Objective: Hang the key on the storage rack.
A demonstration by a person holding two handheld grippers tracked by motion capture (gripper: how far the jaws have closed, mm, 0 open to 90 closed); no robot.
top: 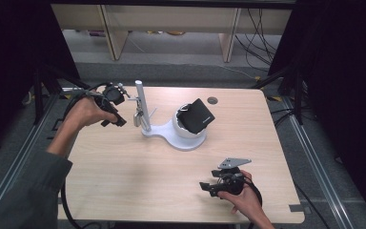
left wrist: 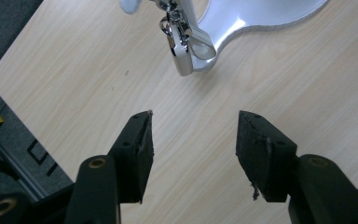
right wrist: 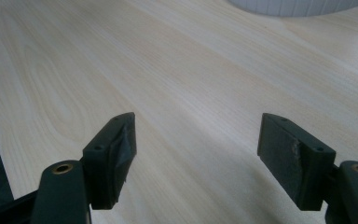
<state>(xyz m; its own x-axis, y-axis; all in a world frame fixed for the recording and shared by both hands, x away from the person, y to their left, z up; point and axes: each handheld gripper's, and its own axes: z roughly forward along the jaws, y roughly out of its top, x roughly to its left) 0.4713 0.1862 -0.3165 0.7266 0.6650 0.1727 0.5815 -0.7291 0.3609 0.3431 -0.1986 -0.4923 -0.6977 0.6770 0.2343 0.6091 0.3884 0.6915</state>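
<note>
Left gripper (left wrist: 193, 135) released | padlock (left wrist: 181, 51) just ahead, apart | right gripper (right wrist: 198, 149) released over table (right wrist: 168, 70)

A stand (top: 181, 138) sits in the middle of the desk (top: 124, 167). A pole (top: 142, 102) rises at its left end with a padlock (top: 137, 117) hanging on it. A box (top: 198, 115) rests on the stand's right part. The left tongs (top: 116, 121) are just left of the padlock. The right tongs (top: 208, 187) are near the front right.
</note>
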